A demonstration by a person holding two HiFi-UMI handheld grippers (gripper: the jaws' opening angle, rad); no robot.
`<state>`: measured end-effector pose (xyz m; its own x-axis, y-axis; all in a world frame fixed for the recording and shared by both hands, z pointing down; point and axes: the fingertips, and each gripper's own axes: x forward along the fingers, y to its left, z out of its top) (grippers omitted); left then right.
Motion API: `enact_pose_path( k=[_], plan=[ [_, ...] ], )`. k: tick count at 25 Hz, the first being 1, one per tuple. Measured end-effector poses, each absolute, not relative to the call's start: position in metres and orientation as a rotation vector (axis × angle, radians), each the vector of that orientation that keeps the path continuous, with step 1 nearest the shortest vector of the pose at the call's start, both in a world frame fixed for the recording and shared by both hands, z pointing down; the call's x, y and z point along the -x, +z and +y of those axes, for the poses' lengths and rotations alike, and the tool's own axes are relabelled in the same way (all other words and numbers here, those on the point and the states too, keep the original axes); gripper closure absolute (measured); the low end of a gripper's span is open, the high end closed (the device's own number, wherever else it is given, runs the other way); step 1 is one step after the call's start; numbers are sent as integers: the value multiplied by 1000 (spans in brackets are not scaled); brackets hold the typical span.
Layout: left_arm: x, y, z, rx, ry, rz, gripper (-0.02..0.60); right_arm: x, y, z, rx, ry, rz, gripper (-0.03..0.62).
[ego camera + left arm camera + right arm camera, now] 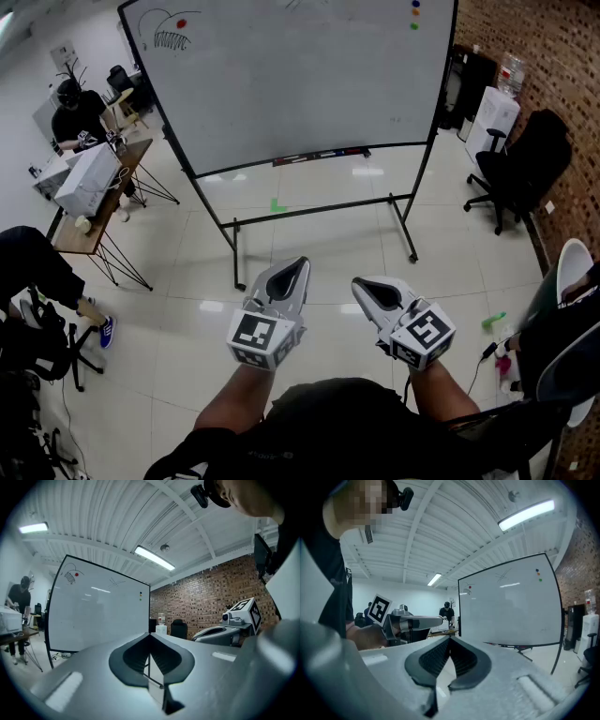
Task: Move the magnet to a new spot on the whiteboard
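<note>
Head view: high, steeply down past left gripper (300,265), right gripper (358,284); whiteboard (291,84) ahead, well apart. 2 gripper views: low, level, along own jaws; all 3 share whiteboard.

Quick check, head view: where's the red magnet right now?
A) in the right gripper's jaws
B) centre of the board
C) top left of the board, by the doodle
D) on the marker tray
C: the red magnet sits in the top left corner of the whiteboard, right beside the scribbled doodle.
</note>
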<state>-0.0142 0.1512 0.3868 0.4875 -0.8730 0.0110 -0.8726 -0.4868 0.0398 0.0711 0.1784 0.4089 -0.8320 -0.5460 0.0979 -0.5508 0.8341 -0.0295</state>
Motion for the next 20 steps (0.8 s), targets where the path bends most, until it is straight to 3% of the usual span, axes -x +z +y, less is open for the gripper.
enact_pose_path(
  k=[20],
  plan=[
    [-34,383,136,-2701,22,-1565,566,-111,397,163,-853,43,-2965,592]
  ],
)
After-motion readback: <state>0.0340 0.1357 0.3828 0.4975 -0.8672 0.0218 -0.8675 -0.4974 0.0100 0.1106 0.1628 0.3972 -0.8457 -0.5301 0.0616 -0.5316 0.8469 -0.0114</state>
